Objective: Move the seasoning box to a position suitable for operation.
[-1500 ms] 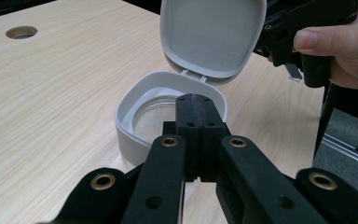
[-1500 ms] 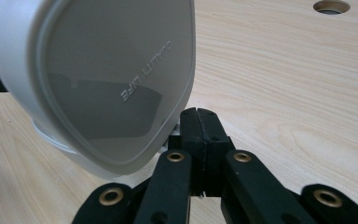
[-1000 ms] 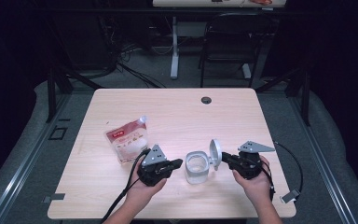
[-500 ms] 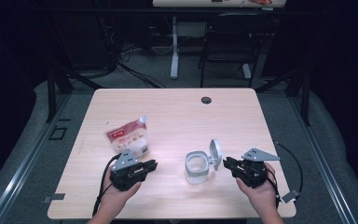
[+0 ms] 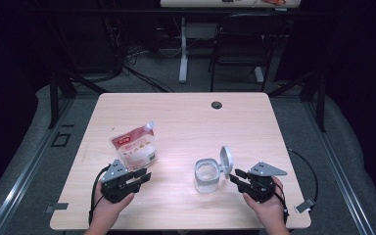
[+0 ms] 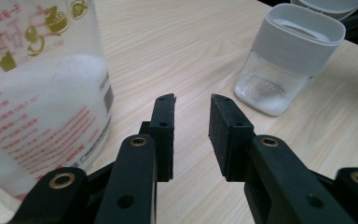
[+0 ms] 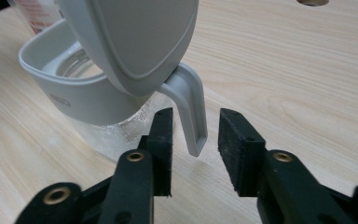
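Starting at the left: pouch (image 5: 135, 146) stands on the table (image 5: 186, 117), left of centre, clear with red print and a white powder fill. Top corner is tilted toward the far right. In the left gripper view the pouch (image 6: 37, 88) sits just beside the left jaw, not touching it as far as I can tell.

Left gripper (image 5: 144, 175) is in the person's left hand (image 5: 108, 208), near the front edge, just in front of the pouch, pointing right toward the jar. Its jaws have just been opening and now stand part open. In its own view nothing but bare table shows between them, left gripper (image 6: 192, 100). Cable trails back off the edge.

Jar (image 5: 206, 175) stands upright right of centre, near the front edge. Clear body, grey collar, a little white residue at the bottom, seen in the left gripper view (image 6: 290, 56). Lid (image 5: 225, 160) is flipped up on the jar's right side, standing nearly vertical.

Right gripper (image 5: 235, 175) is in the right hand (image 5: 267, 208), pointing left at the jar, just beside it. Its jaws have also just been opening, now fairly wide. In the right gripper view the lid's tab (image 7: 191, 109) hangs down between the pads (image 7: 242, 140), with a gap on each side, so no grip on it. Right gripper (image 7: 193, 114) sits close under the open lid (image 7: 130, 37).

Small dark hole (image 5: 217, 105) at the table's far edge.
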Available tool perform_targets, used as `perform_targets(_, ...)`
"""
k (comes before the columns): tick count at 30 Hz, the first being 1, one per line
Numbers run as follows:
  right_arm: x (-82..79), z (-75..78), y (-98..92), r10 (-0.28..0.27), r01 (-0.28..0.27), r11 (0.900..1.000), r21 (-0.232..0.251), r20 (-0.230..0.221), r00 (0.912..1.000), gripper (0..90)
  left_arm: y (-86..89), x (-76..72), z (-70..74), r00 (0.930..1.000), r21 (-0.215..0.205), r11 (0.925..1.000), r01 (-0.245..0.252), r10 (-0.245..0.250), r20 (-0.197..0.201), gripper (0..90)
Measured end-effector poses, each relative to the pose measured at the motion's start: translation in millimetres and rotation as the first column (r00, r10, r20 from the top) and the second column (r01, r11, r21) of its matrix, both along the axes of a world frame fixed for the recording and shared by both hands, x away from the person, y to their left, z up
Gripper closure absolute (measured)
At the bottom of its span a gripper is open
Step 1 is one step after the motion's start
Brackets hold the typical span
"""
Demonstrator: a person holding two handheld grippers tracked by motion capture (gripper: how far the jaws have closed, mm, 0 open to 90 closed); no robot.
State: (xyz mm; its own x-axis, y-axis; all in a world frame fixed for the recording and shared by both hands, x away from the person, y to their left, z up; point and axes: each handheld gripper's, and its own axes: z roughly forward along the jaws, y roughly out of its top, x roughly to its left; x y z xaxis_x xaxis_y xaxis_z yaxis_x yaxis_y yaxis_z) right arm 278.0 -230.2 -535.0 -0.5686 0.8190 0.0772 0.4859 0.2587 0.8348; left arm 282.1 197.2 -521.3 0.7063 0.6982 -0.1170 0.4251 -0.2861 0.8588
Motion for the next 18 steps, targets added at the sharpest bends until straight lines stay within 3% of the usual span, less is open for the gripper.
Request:
perform_targets(8,8.1,-13.4,11.6,-0.020,0.020,1.000,0.018,-0.003,0.9998,59.5,6.6,1.1,-2.8,0.9998,-0.002,0.9998,-0.020,0.020,-0.009,69.9)
perform_targets(11,10.1,-14.2,13.4,-0.019,0.019,1.000,0.021,-0.007,0.9998,62.3,7.1,1.4,-2.5,0.9998,0.007,0.9998,-0.020,0.020,-0.006,69.9)
perform_targets(14,12.6,-15.8,15.3,-0.023,0.023,1.000,0.003,0.003,0.9997,70.7,9.9,0.7,-1.6,0.9995,-0.001,0.9995,-0.030,0.030,-0.001,70.4)
perform_targets(18,14.1,-15.9,14.2,0.002,-0.002,1.000,0.007,-0.018,0.9998,80.0,12.2,0.5,-1.6,0.9995,0.009,0.9995,-0.030,0.030,-0.006,71.1)
